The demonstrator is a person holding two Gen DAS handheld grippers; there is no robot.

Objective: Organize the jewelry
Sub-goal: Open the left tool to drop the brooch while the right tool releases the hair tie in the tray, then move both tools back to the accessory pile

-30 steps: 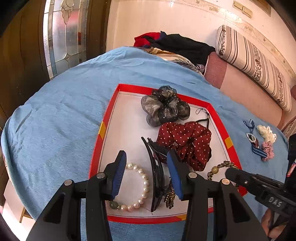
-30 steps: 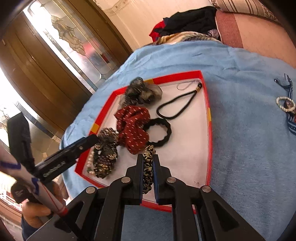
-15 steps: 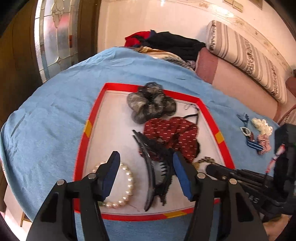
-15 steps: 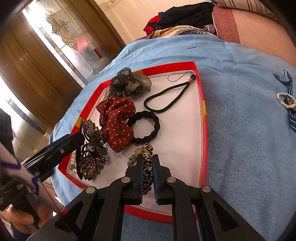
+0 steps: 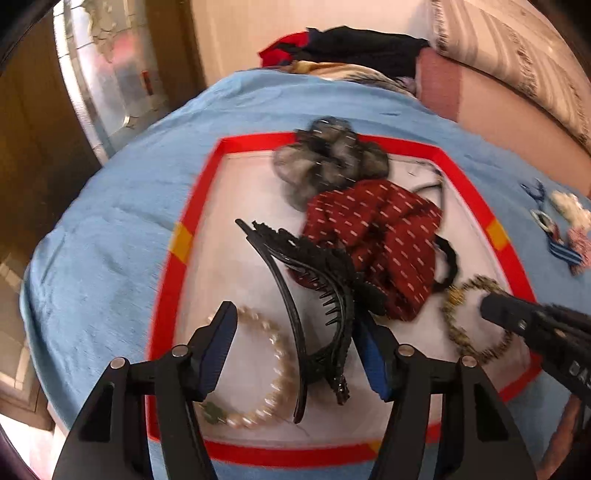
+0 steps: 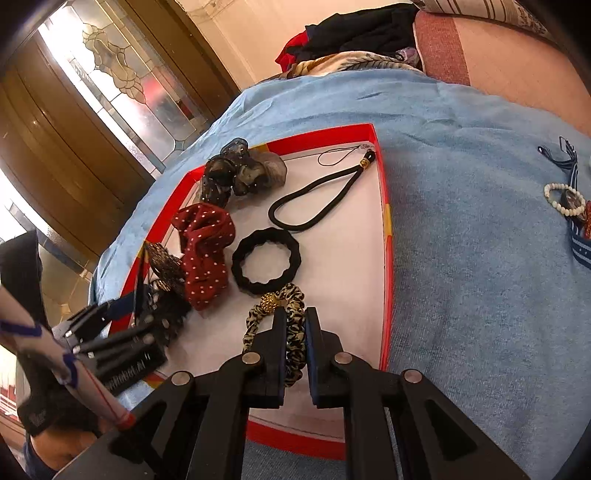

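Jaws of the right gripper (image 6: 295, 334) stay closed on the leopard-print scrunchie (image 6: 291, 332), now lowered inside the red-rimmed tray (image 6: 384, 236) on the bed. The left gripper (image 5: 295, 354), wide open, has probably released the black hair claw (image 5: 317, 317); the view is blurred.

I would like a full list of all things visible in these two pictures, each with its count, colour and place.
tray: 1, red rim, white floor, on the blue cloth
blue cloth: 1, covers the surface
grey scrunchie: 1, tray's far end
red dotted scrunchie: 1, tray's middle
black hair tie: 1, beside the red one
thin black band: 1, far right of tray
hair claw: 1, black, tray's near left
pearl bracelet: 1, white, left of the claw
leopard scrunchie: 1, tan and black, in right gripper
small accessories: several, on cloth outside tray
clothes pile: 1, far end
left gripper: 1, black, open over claw
right gripper: 1, black, shut
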